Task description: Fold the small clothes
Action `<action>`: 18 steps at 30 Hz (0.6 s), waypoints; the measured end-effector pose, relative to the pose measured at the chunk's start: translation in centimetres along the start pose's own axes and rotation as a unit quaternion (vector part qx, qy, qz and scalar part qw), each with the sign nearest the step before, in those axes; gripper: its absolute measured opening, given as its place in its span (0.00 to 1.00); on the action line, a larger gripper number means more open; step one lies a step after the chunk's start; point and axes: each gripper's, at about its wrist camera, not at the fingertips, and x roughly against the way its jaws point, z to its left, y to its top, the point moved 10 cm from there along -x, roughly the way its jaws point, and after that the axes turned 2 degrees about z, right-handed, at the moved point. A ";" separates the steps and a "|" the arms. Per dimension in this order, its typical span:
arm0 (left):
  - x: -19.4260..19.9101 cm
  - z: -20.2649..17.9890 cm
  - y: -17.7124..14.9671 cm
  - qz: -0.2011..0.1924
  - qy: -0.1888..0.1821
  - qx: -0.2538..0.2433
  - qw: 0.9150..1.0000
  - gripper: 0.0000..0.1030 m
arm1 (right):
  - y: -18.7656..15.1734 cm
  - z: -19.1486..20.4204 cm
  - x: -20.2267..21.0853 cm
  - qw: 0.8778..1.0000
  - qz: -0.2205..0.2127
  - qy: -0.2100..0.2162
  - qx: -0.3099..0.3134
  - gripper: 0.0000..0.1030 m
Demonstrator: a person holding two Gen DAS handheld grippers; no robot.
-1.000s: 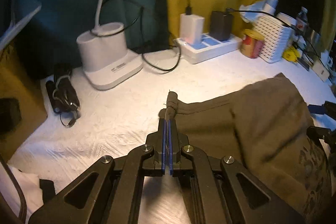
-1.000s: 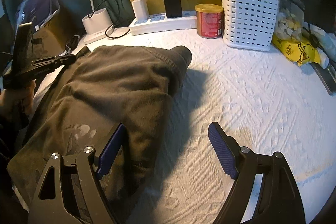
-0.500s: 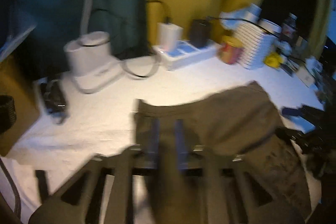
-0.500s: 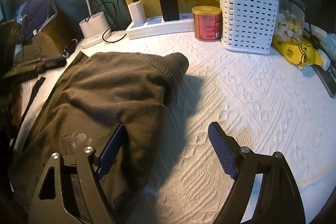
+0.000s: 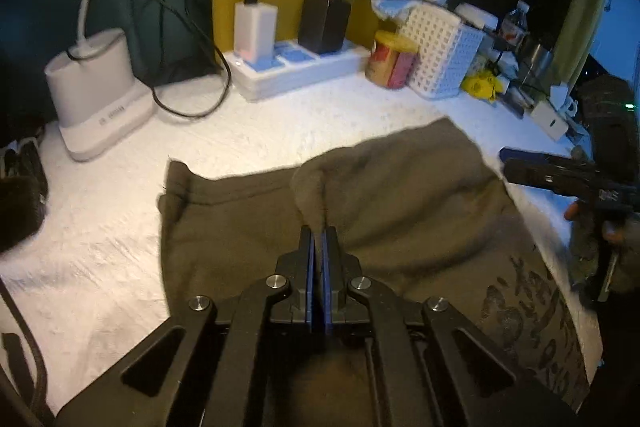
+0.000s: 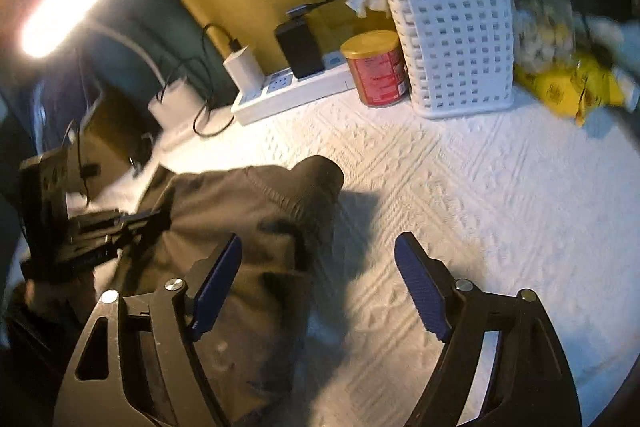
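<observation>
An olive-brown garment (image 5: 400, 195) with a pale print lies spread on the white textured table cover (image 5: 120, 235). My left gripper (image 5: 319, 231) sits over its middle, jaws closing tight on a raised ridge of the cloth, which the blue pads press. In the right wrist view my right gripper (image 6: 320, 267) hangs open at the garment's (image 6: 248, 211) right edge. Its left pad is over the cloth, its right pad over bare cover, and nothing is gripped. Each gripper also shows in the other's view: the right gripper (image 5: 520, 163) at the far right, the left gripper (image 6: 132, 223) at the far left.
Along the back wall stand a white lamp base (image 5: 96, 87), a power strip with chargers (image 5: 296, 67), a red can (image 5: 390, 65) and a white lattice basket (image 6: 452, 47). A yellow packet (image 6: 568, 91) lies at the back right. Dark items lie at the left edge.
My left gripper let go of the garment's left end, moved in over the cloth and shut on a fold near its middle. The right gripper rolled and stayed open.
</observation>
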 end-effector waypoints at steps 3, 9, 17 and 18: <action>1.5 0.0 0.5 -0.016 0.005 -0.004 1.000 0.02 | -0.2 0.5 -1.3 0.998 0.027 0.038 -0.033 0.77; 4.2 0.1 1.3 -0.041 0.004 -0.005 0.999 0.02 | -0.5 4.0 -3.9 0.992 0.062 0.099 -0.038 0.74; 7.0 1.6 2.3 -0.070 0.005 0.009 0.998 0.02 | 3.7 5.2 -4.6 0.995 0.024 0.095 -0.010 0.23; 6.9 1.8 2.3 -0.069 0.007 0.010 0.998 0.02 | 3.8 5.5 -4.9 0.995 0.025 0.094 -0.001 0.21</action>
